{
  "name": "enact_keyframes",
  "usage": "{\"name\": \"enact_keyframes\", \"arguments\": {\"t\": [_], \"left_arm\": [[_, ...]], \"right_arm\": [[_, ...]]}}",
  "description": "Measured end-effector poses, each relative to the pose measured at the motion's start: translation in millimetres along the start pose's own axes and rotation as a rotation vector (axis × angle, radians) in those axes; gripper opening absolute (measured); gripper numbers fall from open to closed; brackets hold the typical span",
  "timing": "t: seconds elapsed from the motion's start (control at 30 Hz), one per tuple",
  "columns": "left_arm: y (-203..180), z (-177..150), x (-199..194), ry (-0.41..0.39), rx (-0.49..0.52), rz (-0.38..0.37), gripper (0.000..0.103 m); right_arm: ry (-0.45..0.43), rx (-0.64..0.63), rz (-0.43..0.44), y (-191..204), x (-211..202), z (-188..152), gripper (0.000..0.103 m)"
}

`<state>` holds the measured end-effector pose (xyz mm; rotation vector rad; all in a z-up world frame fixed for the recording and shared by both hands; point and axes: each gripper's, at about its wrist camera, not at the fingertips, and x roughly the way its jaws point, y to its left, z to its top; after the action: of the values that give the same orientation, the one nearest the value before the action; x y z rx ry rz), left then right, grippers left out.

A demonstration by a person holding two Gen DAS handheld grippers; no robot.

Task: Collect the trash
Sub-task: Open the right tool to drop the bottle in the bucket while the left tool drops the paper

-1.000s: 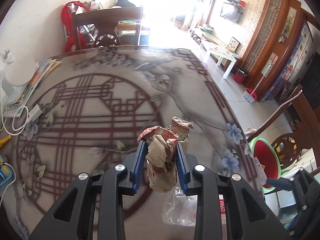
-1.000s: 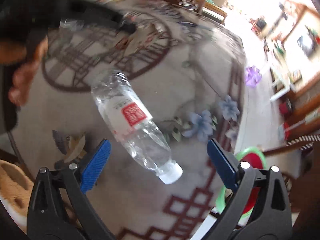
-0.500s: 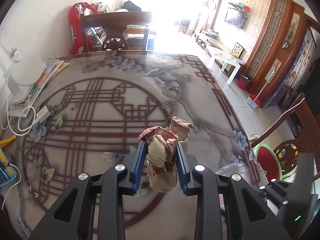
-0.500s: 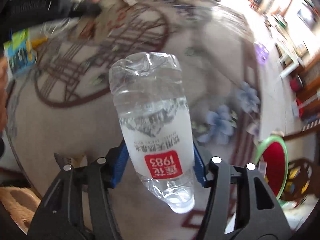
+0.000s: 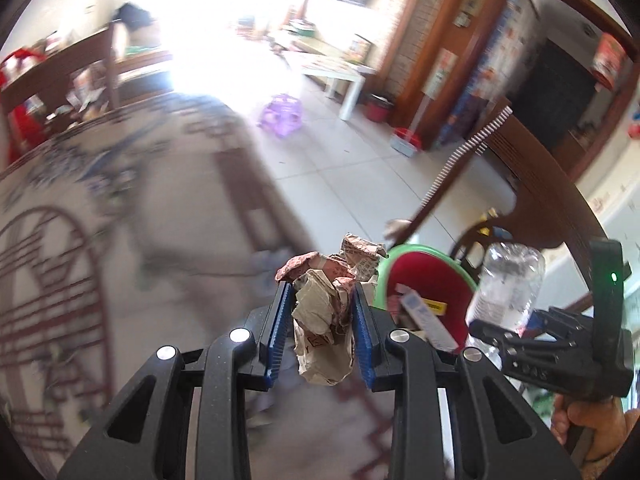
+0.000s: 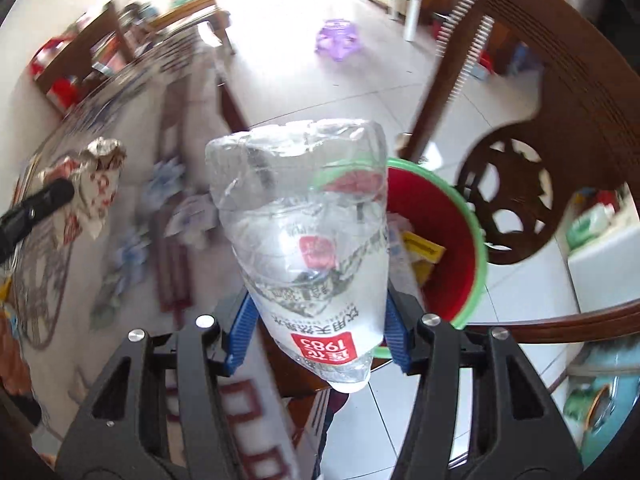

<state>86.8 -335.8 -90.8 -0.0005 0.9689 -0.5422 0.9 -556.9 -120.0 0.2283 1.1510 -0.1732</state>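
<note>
Crumpled paper (image 5: 322, 316) sits clamped between left gripper (image 5: 322, 320) pads; right gripper (image 6: 316, 332) grasps plastic bottle (image 6: 308, 232), label "1983"; red bin (image 6: 440, 248) at 2 o'clock.

Pale tiled floor (image 5: 344, 168), blown-out light upper centre, white side table (image 5: 340, 74) behind, dark carved wooden chair (image 6: 532, 128) at right.
</note>
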Motion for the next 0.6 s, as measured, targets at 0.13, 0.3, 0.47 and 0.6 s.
{"name": "enact_keyframes", "arguments": {"t": [0.13, 0.3, 0.47, 0.6], "left_arm": [[-46, 16, 41, 0.051, 0.079, -0.043, 0.027], [-86, 28, 79, 0.108, 0.127, -0.109, 0.055], [-109, 28, 82, 0.101, 0.164, -0.114, 0.073], [-103, 26, 54, 0.047, 0.179, -0.087, 0.080]], "right_arm": [[-0.005, 0.069, -0.031, -32, 10, 7, 0.054], [-0.006, 0.146, -0.048, -62, 26, 24, 0.075], [-0.067, 0.196, -0.107, -85, 10, 22, 0.087], [-0.117, 0.197, -0.122, -79, -13, 9, 0.094]]}}
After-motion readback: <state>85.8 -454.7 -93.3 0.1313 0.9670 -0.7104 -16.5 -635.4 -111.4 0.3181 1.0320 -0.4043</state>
